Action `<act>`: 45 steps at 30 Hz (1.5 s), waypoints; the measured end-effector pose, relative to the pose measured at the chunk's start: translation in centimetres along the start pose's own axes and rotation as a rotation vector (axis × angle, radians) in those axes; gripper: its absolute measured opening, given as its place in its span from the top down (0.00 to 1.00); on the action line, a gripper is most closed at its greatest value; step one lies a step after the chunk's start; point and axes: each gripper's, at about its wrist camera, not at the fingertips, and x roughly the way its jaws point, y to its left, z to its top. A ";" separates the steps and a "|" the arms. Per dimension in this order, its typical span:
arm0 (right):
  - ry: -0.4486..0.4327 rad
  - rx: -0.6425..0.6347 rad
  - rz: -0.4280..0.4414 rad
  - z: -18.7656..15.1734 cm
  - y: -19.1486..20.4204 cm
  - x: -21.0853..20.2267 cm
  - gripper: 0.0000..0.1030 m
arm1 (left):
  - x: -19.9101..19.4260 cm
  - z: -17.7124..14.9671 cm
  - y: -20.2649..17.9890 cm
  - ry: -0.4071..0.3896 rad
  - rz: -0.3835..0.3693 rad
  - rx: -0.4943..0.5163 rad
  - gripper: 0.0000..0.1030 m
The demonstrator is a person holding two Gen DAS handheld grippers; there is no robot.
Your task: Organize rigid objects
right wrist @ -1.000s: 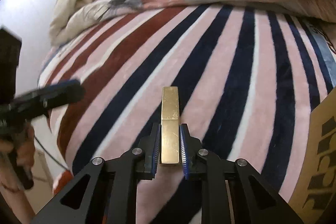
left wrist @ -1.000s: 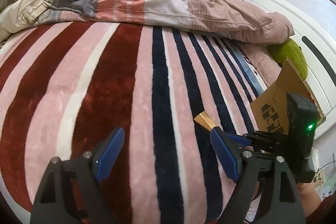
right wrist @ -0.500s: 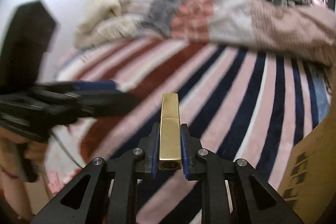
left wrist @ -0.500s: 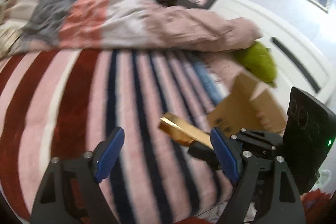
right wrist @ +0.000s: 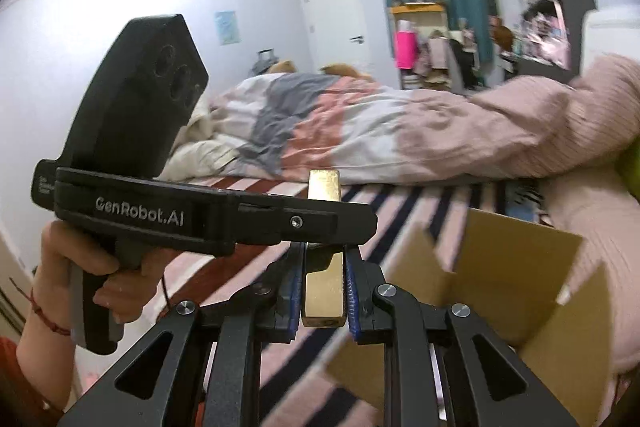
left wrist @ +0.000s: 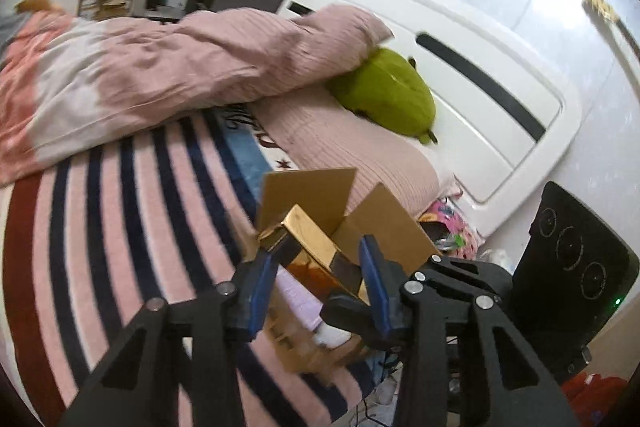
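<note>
On the left of the scene lies the striped blanket point(left wrist: 132, 227), pink with navy and dark red bands, and behind it a rumpled duvet point(left wrist: 168, 75) heaped across the bed; neither belongs to the job, though the blanket is the soft ground under everything. Moving rightward, the left gripper point(left wrist: 316, 281) has its blue pads spread to either side of the gold bar point(left wrist: 316, 247) without visibly pressing it; its jaws are released, and whether either pad touches the bar cannot be told. The bar itself is clenched in the right gripper point(right wrist: 323, 287), held near its rear end with the long front end jutting forward; from the right wrist view the left gripper's body crosses in front of the bar's middle. Just beyond and to the right stands the cardboard box point(left wrist: 384, 227), flaps up, with pale items dimly visible inside; the bar seems to hover over its near edge. Further right are a green plush point(left wrist: 388, 99) on the pillow and the white headboard point(left wrist: 460, 67).

The step in hand appears to be either a hand-over or a guided drop into the box; to do it well, the left pads should close squarely on the bar's flat sides before the right lets go, since polished metal will slip from a skewed pinch; the bar should go in low and lengthwise, clear of the standing flaps, because the box sits on yielding bedding and may tip if knocked.
</note>
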 end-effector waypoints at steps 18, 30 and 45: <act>0.339 0.043 -0.146 -1.9 -8.3 1.8 0.87 | 11.4 0.6 -3.5 0.232 0.137 0.072 0.67; 0.313 0.050 -0.151 -1.7 -7.9 0.6 0.49 | 5.4 0.1 -3.6 0.079 0.233 0.076 0.23; -0.032 -0.032 -0.129 0.4 -2.1 -3.7 0.00 | -9.6 -4.9 0.0 -0.249 0.556 -0.015 0.17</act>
